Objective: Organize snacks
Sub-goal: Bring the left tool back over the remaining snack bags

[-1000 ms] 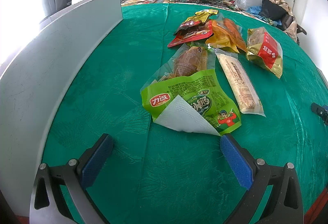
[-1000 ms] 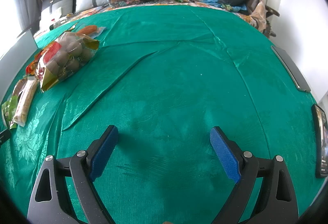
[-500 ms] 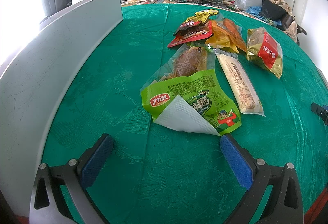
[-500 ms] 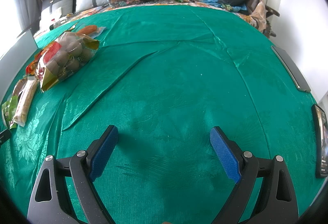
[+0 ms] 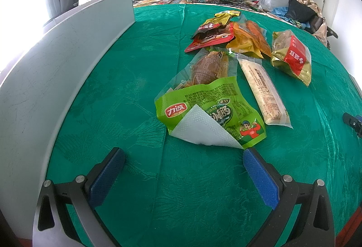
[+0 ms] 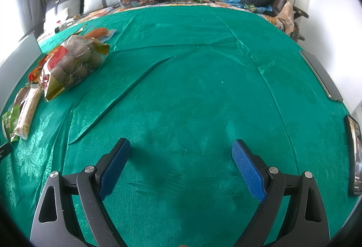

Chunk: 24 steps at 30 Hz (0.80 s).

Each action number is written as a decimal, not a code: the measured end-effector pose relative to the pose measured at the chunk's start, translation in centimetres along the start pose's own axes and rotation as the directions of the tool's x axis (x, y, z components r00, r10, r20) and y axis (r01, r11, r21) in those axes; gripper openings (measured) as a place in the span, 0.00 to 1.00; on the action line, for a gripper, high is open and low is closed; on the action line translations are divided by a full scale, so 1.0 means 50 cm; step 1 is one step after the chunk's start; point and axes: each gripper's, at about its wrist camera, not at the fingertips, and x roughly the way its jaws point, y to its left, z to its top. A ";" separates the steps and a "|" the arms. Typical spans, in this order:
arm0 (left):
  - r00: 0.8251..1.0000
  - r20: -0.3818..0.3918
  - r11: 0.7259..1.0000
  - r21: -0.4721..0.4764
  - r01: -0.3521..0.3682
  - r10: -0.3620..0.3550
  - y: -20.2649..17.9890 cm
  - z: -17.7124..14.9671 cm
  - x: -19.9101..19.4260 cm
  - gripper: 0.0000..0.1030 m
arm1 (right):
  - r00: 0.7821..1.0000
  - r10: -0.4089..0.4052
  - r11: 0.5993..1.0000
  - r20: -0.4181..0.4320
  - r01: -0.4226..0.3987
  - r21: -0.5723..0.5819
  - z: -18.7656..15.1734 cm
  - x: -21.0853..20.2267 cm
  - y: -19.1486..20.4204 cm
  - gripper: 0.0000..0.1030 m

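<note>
Left wrist view: the left tool (image 5: 183,154) hangs low over the green cloth (image 5: 126,97) with its blue pads spread wide and nothing between them. The green snack packet (image 5: 210,109) lies straight ahead of it and a little toward the right pad, its folded white corner nearest, almost touching that pad's tip. The packet's long axis runs slantwise, from near-right to far-left. Beyond the green packet, partly under its far edge, is a clear bag with a brown snack (image 5: 208,66); just right of the green packet lies a long pale bar (image 5: 262,88), its length pointing away from the tool. Farther behind sit red and orange packets (image 5: 226,36), and right of those a gold bag with a red label (image 5: 291,57). A white board (image 5: 56,75) stands well left of the green packet.

Right wrist view: the right tool (image 6: 181,149) is likewise spread and empty, over bare cloth; the snacks lie far off to its left. The left tool is plainly the nearer one, so I judge the green packet falls to it.

Against the earlier frames, nothing has shifted: both tools and all packets sit as they did.
</note>
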 end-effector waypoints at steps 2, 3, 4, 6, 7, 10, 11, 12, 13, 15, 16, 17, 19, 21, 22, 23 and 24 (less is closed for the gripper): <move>1.000 0.000 1.000 0.000 0.000 0.000 0.000 0.000 0.000 1.00 | 1.000 0.000 1.000 0.000 0.000 0.000 0.000 0.000 0.000 0.91; 1.000 0.000 1.000 0.000 0.000 0.000 0.000 -0.001 0.000 1.00 | 1.000 0.000 1.000 0.000 0.000 0.000 0.000 0.000 0.000 0.91; 1.000 0.000 1.000 0.000 0.001 -0.001 0.000 -0.001 -0.001 1.00 | 1.000 0.000 1.000 0.000 0.000 0.000 0.000 0.000 0.000 0.91; 1.000 0.001 1.000 0.000 0.000 0.000 -0.001 -0.001 0.000 1.00 | 1.000 0.000 1.000 0.000 0.000 0.000 0.000 0.000 0.000 0.91; 1.000 0.001 1.000 0.000 0.000 0.000 -0.001 -0.001 -0.001 1.00 | 1.000 0.000 1.000 0.000 0.000 0.000 0.000 0.000 0.000 0.91; 1.000 0.001 1.000 0.000 0.000 0.000 -0.001 0.000 0.000 1.00 | 1.000 0.000 1.000 0.000 0.000 0.000 0.000 0.000 0.000 0.91; 1.000 0.001 1.000 0.000 0.000 0.000 -0.001 -0.001 -0.001 1.00 | 1.000 0.000 1.000 0.000 0.000 0.000 0.000 0.000 0.000 0.91; 1.000 0.001 1.000 0.000 0.000 0.000 0.000 -0.003 -0.002 1.00 | 1.000 0.000 1.000 0.000 0.000 0.000 0.000 0.000 0.000 0.91; 1.000 0.001 1.000 0.000 0.000 0.000 0.000 -0.002 -0.001 1.00 | 1.000 0.000 1.000 0.000 0.000 0.000 0.000 0.000 0.000 0.91; 1.000 0.001 1.000 0.000 0.000 0.000 -0.001 -0.001 -0.001 1.00 | 1.000 0.000 1.000 0.000 0.000 0.000 0.000 0.000 0.000 0.91; 1.000 0.001 1.000 0.000 0.000 0.000 -0.001 -0.001 -0.001 1.00 | 1.000 0.000 1.000 0.000 0.000 0.000 0.000 0.000 0.000 0.91; 1.000 0.001 1.000 0.000 0.000 0.000 -0.001 0.000 0.000 1.00 | 1.000 0.000 1.000 0.000 0.000 0.000 0.000 0.000 0.000 0.91; 1.000 0.001 1.000 0.000 0.001 -0.001 0.000 -0.001 -0.001 1.00 | 1.000 0.000 1.000 0.000 0.000 0.000 0.000 0.000 0.000 0.91; 1.000 -0.001 1.000 0.002 0.002 -0.002 0.000 -0.001 -0.001 1.00 | 1.000 0.000 1.000 0.000 0.000 0.000 0.000 0.000 0.000 0.91; 1.000 -0.006 1.000 0.005 0.005 -0.005 -0.004 0.005 0.002 1.00 | 1.000 0.000 1.000 -0.001 0.000 0.000 0.000 0.000 0.000 0.91; 1.000 -0.015 1.000 0.012 0.010 -0.010 -0.004 0.005 0.002 1.00 | 1.000 0.000 1.000 0.000 0.000 0.000 0.000 0.000 0.000 0.91; 0.999 -0.040 1.000 0.021 0.020 -0.019 -0.001 0.001 -0.004 1.00 | 1.000 0.000 1.000 0.000 0.000 0.000 0.000 -0.001 0.000 0.91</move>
